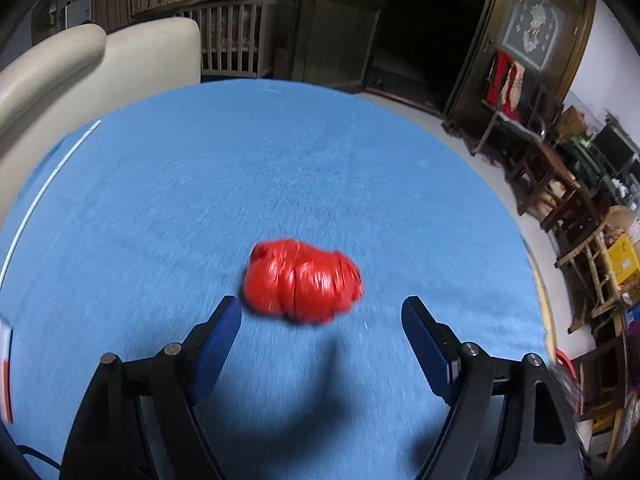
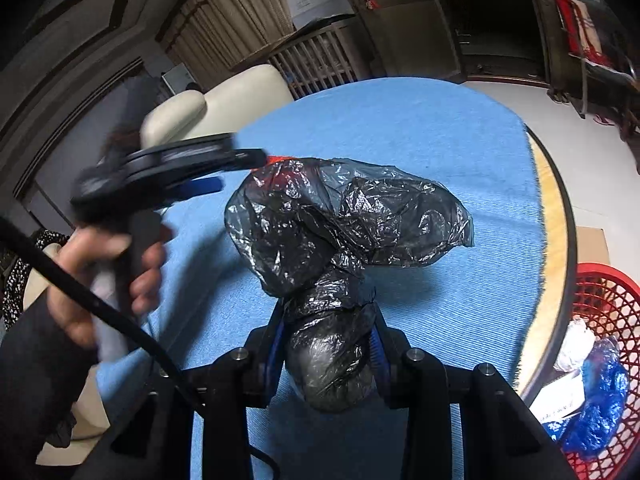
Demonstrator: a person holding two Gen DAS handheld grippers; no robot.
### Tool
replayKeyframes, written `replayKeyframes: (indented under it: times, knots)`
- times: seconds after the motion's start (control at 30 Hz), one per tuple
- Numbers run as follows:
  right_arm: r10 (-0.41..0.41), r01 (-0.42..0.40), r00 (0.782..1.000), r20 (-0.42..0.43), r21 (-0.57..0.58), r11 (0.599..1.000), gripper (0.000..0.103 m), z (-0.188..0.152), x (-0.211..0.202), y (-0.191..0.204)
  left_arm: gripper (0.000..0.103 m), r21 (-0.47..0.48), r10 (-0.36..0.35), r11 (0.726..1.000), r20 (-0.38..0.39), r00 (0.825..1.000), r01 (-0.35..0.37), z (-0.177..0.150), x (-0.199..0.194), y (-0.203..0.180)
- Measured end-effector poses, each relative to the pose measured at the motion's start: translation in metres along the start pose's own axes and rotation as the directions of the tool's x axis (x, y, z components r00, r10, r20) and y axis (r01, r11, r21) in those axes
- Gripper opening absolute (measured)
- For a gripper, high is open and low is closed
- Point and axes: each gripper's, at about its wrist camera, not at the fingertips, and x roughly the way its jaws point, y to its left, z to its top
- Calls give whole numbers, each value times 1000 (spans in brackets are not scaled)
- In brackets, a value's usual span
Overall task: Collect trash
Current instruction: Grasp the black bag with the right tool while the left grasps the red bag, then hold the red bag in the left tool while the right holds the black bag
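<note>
A crumpled red plastic bag (image 1: pixel 302 280) lies on the blue tablecloth (image 1: pixel 240 184), blurred by motion. My left gripper (image 1: pixel 322 312) is open, its blue-padded fingers on either side just short of the red bag; it also shows in the right wrist view (image 2: pixel 236 168), held by a hand, at the far left. My right gripper (image 2: pixel 328 320) is shut on a crumpled black plastic bag (image 2: pixel 340 224) and holds it above the cloth. A sliver of the red bag (image 2: pixel 280 159) peeks out behind the black bag.
A red mesh basket (image 2: pixel 604 304) with blue and white trash stands beside the table at the right. The round table's wooden edge (image 2: pixel 556 240) runs along the right. A cream sofa (image 1: pixel 80 72) is behind the table; chairs and clutter (image 1: pixel 580 200) fill the right side.
</note>
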Motion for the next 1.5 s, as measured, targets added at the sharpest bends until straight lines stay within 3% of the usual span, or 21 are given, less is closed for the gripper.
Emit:
replayKeyframes:
  times: [0.17,0.23,0.3,0.43,0.73,0.97,1.37,1.5]
  knots:
    - [0,0,1000,1,-6,1000,39,3,4,-2,83,-29,14,999,-56,998,-16,11,28,6]
    - [4,-4,1000,-1,-14,1000,39,4,7,-1,62,-47,-11,999,-82,997,7,11,31,13]
    - [10,-10,1000,-3,-16,1000,39,3,10,-3,56,-30,-18,999,-77,997,16,9,23,16]
    - [11,-11,1000,-6,-22,1000,39,4,12,-4,56,-16,14,1000,-26,1000,-15,-9,-16,31]
    - [32,-32,999,4,-84,996,39,8,12,15,56,-148,22,989,92,995,-8,-98,-118,97]
    - [35,-35,999,2,-146,989,39,1,9,30,56,-189,70,981,117,991,-47,-145,-151,121]
    - [41,-38,999,11,-180,983,39,-1,1,34,56,-230,53,973,160,986,-15,-152,-164,123]
    - [50,-46,999,19,-180,983,39,-2,-3,29,56,-197,41,980,178,983,-5,-150,-170,110]
